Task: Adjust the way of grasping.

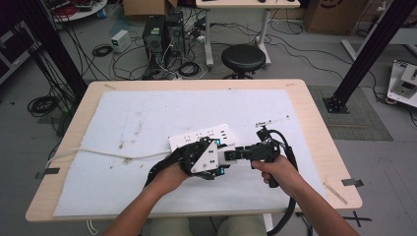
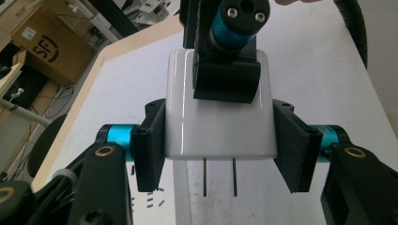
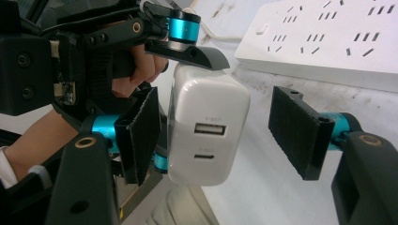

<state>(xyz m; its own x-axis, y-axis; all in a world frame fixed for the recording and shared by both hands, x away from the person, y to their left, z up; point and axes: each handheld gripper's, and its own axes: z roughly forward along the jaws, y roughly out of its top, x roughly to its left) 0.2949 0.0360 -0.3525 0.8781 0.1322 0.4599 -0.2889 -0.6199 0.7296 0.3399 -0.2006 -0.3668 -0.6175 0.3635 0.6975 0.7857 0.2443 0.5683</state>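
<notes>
The left hand-held gripper [image 2: 220,150] clamps the white charger [image 2: 218,112] above the bench [image 1: 314,123], beside the power strip [image 3: 328,42]. The right hand-held gripper [image 3: 216,136] brackets it, pads not yet touching. Recommended: seat both pads squarely before the left lets go.

**Few letters to read**

In the left gripper view, a brown cardboard box [image 2: 44,44] on the floor at the upper left carries a black round logo with the letters "SF". On the white charger [image 3: 206,129] in the right gripper view there are small grey marks above each of its two ports, but they are too faint to read. The white power strip [image 3: 328,40] shows sockets and a switch, with no readable text.
</notes>
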